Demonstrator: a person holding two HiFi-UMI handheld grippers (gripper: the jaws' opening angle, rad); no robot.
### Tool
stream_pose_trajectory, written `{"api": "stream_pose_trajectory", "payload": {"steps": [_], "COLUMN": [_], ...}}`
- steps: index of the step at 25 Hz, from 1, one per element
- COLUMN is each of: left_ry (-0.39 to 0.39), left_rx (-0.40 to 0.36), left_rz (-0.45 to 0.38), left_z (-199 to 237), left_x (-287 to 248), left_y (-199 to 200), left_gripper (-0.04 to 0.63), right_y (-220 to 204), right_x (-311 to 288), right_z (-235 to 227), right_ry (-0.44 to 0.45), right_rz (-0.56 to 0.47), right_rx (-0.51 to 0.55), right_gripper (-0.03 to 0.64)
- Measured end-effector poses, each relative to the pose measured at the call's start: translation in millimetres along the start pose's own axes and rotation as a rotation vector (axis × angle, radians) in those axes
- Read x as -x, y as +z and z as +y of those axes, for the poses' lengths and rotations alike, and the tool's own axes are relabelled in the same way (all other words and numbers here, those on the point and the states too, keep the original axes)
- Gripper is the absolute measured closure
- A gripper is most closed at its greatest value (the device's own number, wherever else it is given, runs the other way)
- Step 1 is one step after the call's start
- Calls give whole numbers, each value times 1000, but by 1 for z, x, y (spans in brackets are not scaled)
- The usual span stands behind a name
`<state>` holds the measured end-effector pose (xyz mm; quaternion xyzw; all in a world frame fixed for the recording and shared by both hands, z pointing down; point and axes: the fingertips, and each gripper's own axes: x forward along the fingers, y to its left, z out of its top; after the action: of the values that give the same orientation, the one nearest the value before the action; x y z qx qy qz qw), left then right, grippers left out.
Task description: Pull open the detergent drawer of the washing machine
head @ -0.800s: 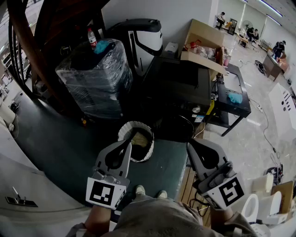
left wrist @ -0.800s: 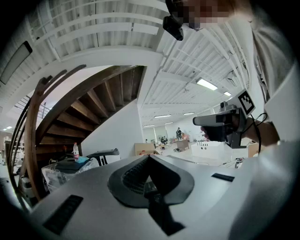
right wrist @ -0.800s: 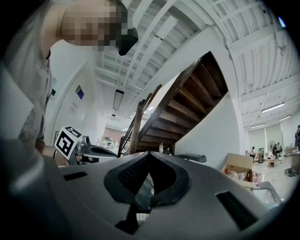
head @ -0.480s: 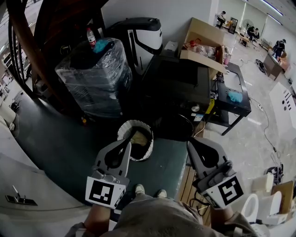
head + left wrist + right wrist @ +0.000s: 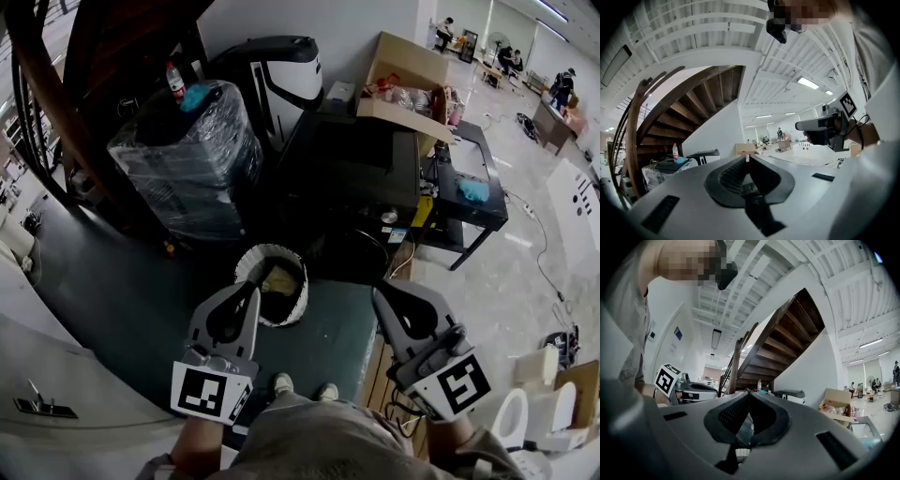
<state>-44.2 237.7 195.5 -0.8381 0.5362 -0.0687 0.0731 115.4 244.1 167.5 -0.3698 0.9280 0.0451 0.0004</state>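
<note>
No detergent drawer can be made out in any view. A white appliance top [image 5: 66, 375] with a small dark fitting [image 5: 37, 405] lies at the head view's lower left. My left gripper [image 5: 253, 287] is held level in front of the person's body, jaws shut with nothing between them, and it points over a round basket. In its own view the left gripper [image 5: 747, 157] points at open room. My right gripper [image 5: 377, 292] is beside it, also level and shut on nothing. The right gripper [image 5: 749, 393] faces the wooden staircase.
A white-rimmed round basket [image 5: 274, 283] stands on the dark green mat [image 5: 122, 300]. Behind it are a plastic-wrapped stack [image 5: 187, 159], a black-and-white machine [image 5: 281, 75], a black cabinet [image 5: 361, 173] and an open cardboard box [image 5: 412, 84]. A curved wooden staircase [image 5: 56, 103] rises at left.
The head view has drifted slightly; both grippers keep their places and stay shut.
</note>
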Motion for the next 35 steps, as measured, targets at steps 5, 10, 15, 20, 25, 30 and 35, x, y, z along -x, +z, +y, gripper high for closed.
{"api": "stream_pose_trajectory", "payload": {"steps": [5,10,15,20,25,30,35], "left_ry": [68,75,59,33,16,11,-7], "left_rx": [34,-6,9,53,120,173,223], "left_rz": [-60,-55,-49,-53,-54,-36,-15], "left_z": [-4,-11,-9,-6,11,40,73], "left_x": [-5,-8,-18,-40,-67,-98,-135], "left_y": [11,14,7,0,-12,-29,-49], "left_gripper": [194,179,179,180,179,179,179], "right_y": [-3,-7,-9,-17,-27,-32,-36], "right_x": [13,19,16,2,-26,-64,-106], "right_z": [-4,-12,-20,-31,-46,-65,-84], "right_ry": [3,-2,-13,-12,-6,-2,-3], "right_rz": [-10,-8,-11,13,34,54,79], "right_rx": [-18,-35,-35,-24,-19,-15,-12], "right_gripper": [586,586,586,586,586,586,586]}}
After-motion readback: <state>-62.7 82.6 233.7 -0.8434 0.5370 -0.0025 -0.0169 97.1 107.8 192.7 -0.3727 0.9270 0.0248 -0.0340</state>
